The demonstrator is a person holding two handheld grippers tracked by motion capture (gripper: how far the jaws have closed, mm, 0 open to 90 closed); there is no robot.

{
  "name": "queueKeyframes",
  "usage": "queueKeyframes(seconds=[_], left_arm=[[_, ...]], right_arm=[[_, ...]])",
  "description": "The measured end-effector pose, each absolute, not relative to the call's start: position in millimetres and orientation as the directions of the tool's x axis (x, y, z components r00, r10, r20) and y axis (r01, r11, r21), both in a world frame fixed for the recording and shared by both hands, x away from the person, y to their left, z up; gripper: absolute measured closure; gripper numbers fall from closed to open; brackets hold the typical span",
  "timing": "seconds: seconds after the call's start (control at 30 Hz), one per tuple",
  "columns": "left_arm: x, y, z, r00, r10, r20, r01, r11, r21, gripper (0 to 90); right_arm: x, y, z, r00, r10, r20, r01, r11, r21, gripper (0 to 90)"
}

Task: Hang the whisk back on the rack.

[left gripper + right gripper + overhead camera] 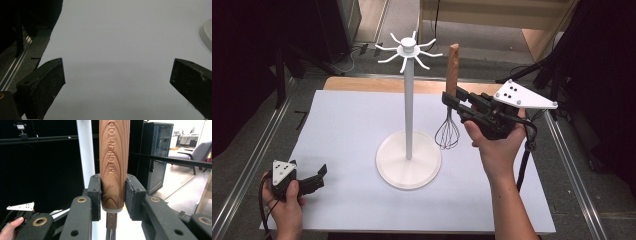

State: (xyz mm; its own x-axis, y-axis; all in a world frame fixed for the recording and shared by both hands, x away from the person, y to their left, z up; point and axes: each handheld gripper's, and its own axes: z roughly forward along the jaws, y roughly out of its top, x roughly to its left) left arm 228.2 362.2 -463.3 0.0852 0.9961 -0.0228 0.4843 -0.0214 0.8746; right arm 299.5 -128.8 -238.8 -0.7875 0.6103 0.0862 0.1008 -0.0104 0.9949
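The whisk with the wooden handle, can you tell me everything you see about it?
The whisk has a brown wooden handle with letters pressed into the grain, a short metal neck and a dark wire balloon at the bottom. It stands upright, wires down, beside the white stand with hooks on top. The right tongs are shut on the handle's lower end, one black pad on each side. Whether the wires touch the white table cannot be told.
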Motion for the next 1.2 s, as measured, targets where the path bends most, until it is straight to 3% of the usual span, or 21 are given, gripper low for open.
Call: queueKeyframes(seconds=[1.2], left_arm=[[228.0, 362.5, -463.1, 0.085, 0.996, -0.024, 0.487, -0.021, 0.873, 0.3]], right_arm=[[317.3, -126.4, -239.6, -0.870, 0.456, 0.187, 0.186, -0.048, 0.981, 70.7]])
